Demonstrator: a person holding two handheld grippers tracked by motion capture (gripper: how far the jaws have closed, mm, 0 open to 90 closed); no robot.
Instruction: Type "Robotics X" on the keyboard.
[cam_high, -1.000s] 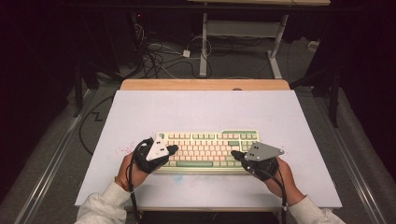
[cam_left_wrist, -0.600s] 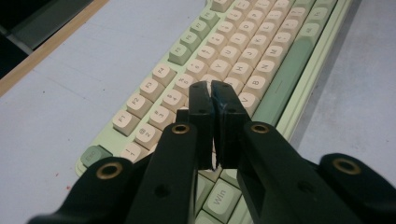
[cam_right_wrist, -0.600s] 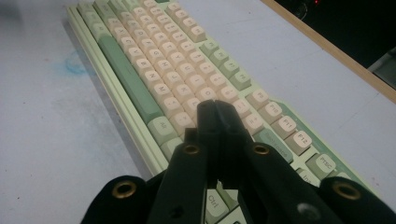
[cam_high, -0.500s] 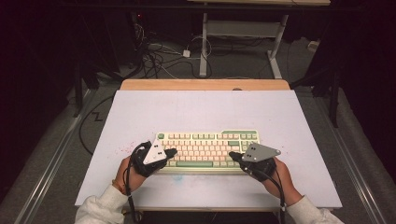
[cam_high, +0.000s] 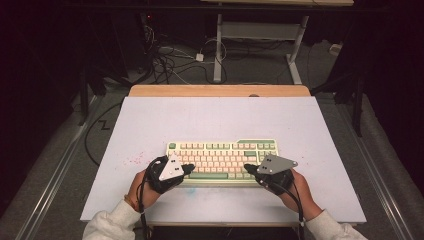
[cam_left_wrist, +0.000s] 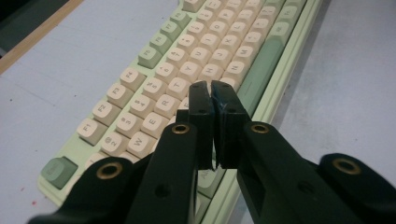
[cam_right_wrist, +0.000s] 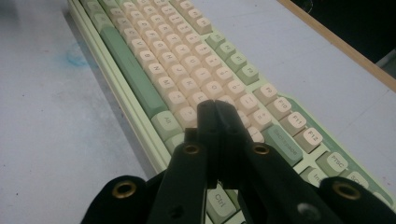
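Typing w/ closed grippers, by the look of it. Pale green plastic keyboard w/ cream keycaps and darker green modifiers (cam_high: 222, 159) sits flat on the light grey tabletop board (cam_high: 220, 117), near-centre, long side parallel to the near edge.

Left gripper (cam_high: 189, 168): black, grey 3-cornered plate on top, jaws pressed together, nothing between them. In the left gripper view the tip (cam_left_wrist: 211, 88) hangs over the cream letter rows, close to the long green spacebar (cam_left_wrist: 258, 70); can't tell if it touches a cap.

Right gripper (cam_high: 247, 169): same build, jaws together, empty. In the right gripper view the tip (cam_right_wrist: 211, 106) is over the cream keys at the right end of the letter block, green "Alt" key (cam_right_wrist: 164, 122) just beside it on the near side. Contact unclear there too.

Judgement: step = pressing single keys w/ the closed tips as styluses. To do it well:
- keep jaws together so the tip stays narrow; apart it'd likely bridge two caps
- come down near-vertical on cap centre, not the edge. Caps are sculpted, so a slanted tip may slide onto a neighbour
- light press, lift clear before moving sideways, else it'll drag the row
- one gripper at a time; park the other above the keys, not resting on them
- kbd isn't fixed as far as I can see, so a forward push could shove it far-ward; press down only
- watch the trailing cable (cam_high: 142, 200) near the left sleeve, keep it off the near edge of the kbd
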